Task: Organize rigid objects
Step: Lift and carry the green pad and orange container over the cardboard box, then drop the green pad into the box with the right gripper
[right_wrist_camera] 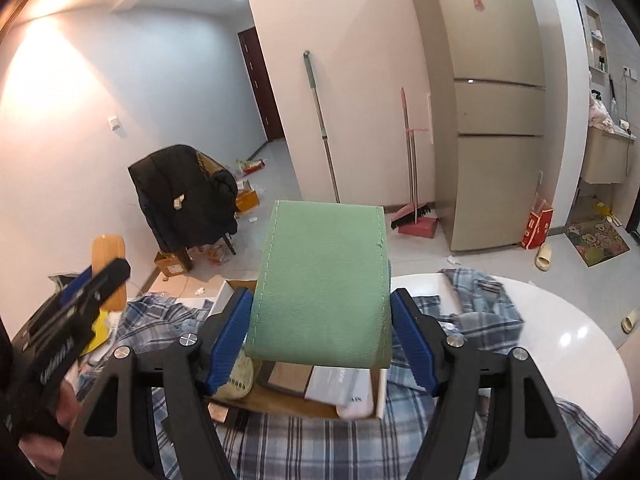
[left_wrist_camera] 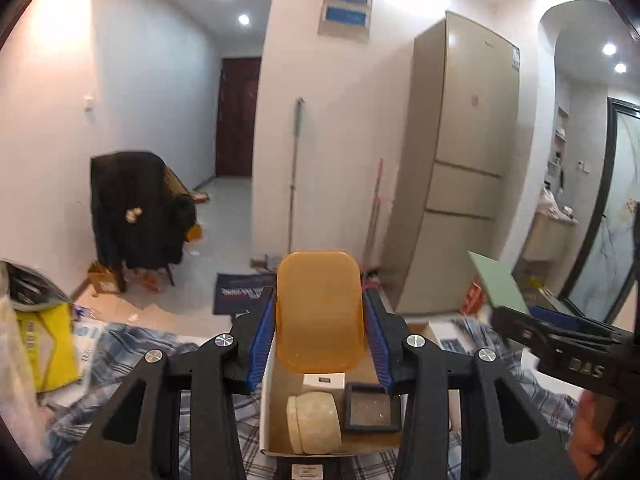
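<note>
My left gripper (left_wrist_camera: 320, 320) is shut on an orange translucent plastic lid (left_wrist_camera: 320, 312), held upright above an open cardboard box (left_wrist_camera: 276, 360). In the box lie a round cream container (left_wrist_camera: 314, 422), a small black framed tray (left_wrist_camera: 373, 408) and a white card (left_wrist_camera: 324, 381). My right gripper (right_wrist_camera: 322, 320) is shut on a green felt-covered case (right_wrist_camera: 322, 284), held above the same box (right_wrist_camera: 280, 400). The right gripper shows at the right in the left wrist view (left_wrist_camera: 560, 340), with the green case (left_wrist_camera: 496, 280). The left gripper shows at the left in the right wrist view (right_wrist_camera: 80, 300).
A blue plaid cloth (right_wrist_camera: 300, 440) covers part of a white round table (right_wrist_camera: 560, 340). A yellow bag (left_wrist_camera: 44, 344) lies at the left. Behind stand a chair with a black coat (left_wrist_camera: 136, 208), a fridge (left_wrist_camera: 460, 160), a mop (left_wrist_camera: 296, 168) and a broom (right_wrist_camera: 412, 160).
</note>
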